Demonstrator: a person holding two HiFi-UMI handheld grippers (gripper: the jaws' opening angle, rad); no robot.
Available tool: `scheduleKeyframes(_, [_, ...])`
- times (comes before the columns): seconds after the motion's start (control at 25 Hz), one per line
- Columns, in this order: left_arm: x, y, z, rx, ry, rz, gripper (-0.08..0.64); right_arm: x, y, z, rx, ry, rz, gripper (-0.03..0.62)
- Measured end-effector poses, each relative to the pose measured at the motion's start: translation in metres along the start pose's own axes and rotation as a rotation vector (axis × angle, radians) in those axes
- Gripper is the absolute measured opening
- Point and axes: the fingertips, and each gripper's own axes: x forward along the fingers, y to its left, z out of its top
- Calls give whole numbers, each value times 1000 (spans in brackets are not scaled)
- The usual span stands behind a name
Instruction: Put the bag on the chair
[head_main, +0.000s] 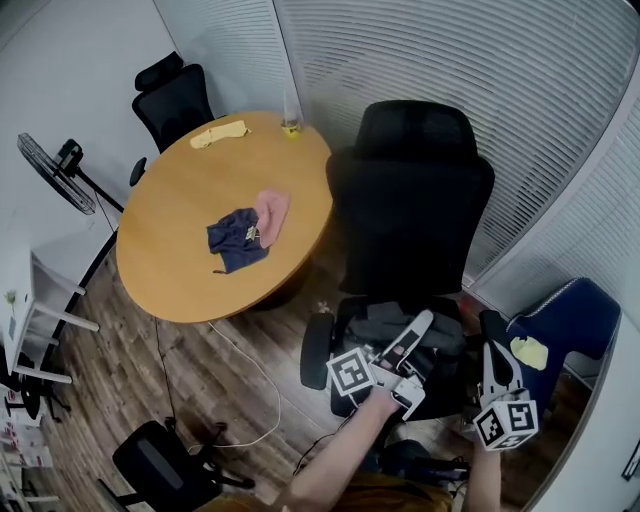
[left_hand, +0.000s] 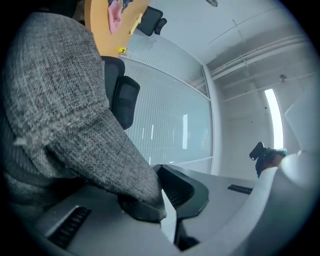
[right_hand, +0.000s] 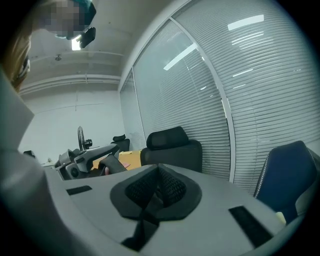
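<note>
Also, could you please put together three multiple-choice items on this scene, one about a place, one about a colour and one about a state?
1. Where is the grey bag?
A. on the round table
B. on the seat of the black chair
C. on the floor beside the fan

2. What colour is the chair at the far right?
A. red
B. white
C. blue

3. How do the fingers of the right gripper stand?
A. together, with nothing between them
B. wide apart
C. closed on a bottle

Answers:
1 B: the head view shows the grey fabric lying on that seat.
2 C: its shell is plainly blue in the head view and the right gripper view.
3 A: the right gripper view shows the two pads meeting with nothing caught in them.
</note>
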Motion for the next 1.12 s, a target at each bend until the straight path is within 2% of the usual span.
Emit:
scheduleKeyframes(0.32, [29,29,24,-23,-37,34,23,25,-17,8,31,-20,3,12])
scheduleKeyframes(0.52, [40,54,30,-44,-76,74,22,46,-36,3,61,16,11,12])
scheduleKeyframes(0.76, [49,85,49,-79,-135,101,23,88,-48,-8,74,60,61,12])
scheduleKeyframes(1.12, [78,129,71,-81,-148,150,23,155,-71,-4,60,94,116,12])
